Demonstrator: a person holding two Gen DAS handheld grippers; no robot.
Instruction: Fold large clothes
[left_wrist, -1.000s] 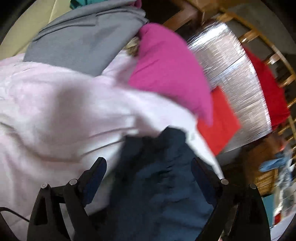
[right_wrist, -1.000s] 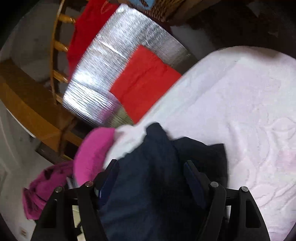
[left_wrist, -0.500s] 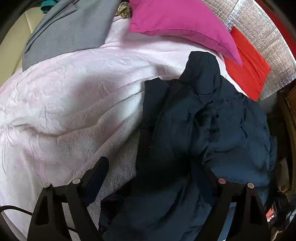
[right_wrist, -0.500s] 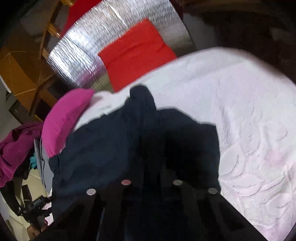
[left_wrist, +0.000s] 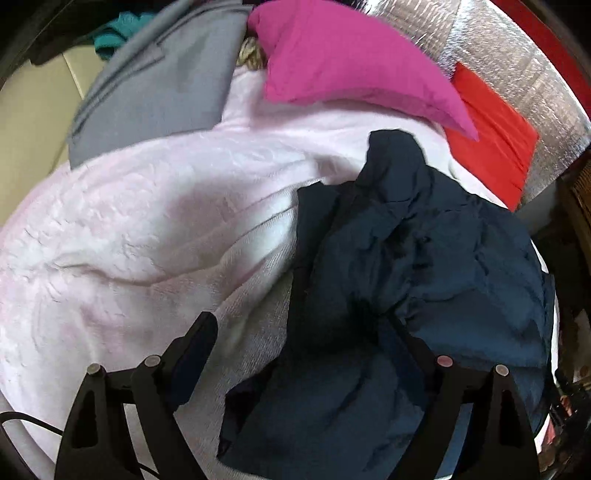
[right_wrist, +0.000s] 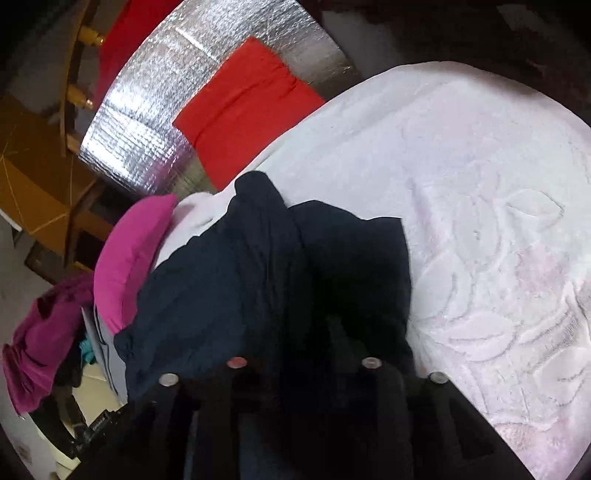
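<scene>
A crumpled navy garment (left_wrist: 424, 258) lies on a pale pink embossed blanket (left_wrist: 129, 240). My left gripper (left_wrist: 303, 343) hovers over the garment's near edge, open wide; its left finger is over the blanket and its right finger is over the navy cloth. In the right wrist view the same navy garment (right_wrist: 221, 288) fills the lower middle on the blanket (right_wrist: 480, 221). My right gripper (right_wrist: 306, 332) stands narrow and its jaws are opening, with a dark fold of the garment between them. Its fingertips are hard to pick out against the cloth.
A magenta pillow (left_wrist: 351, 62) and a folded grey garment (left_wrist: 159, 81) lie at the blanket's far side. A folded red cloth (right_wrist: 243, 110) sits on a silver foil mat (right_wrist: 147, 110). Wooden furniture (right_wrist: 37, 177) and a purple garment (right_wrist: 37, 350) are at the left.
The left view swung until the whole navy garment showed, spread on the blanket. The right jaws went from wide to nearly together on the cloth, then widened slightly.
</scene>
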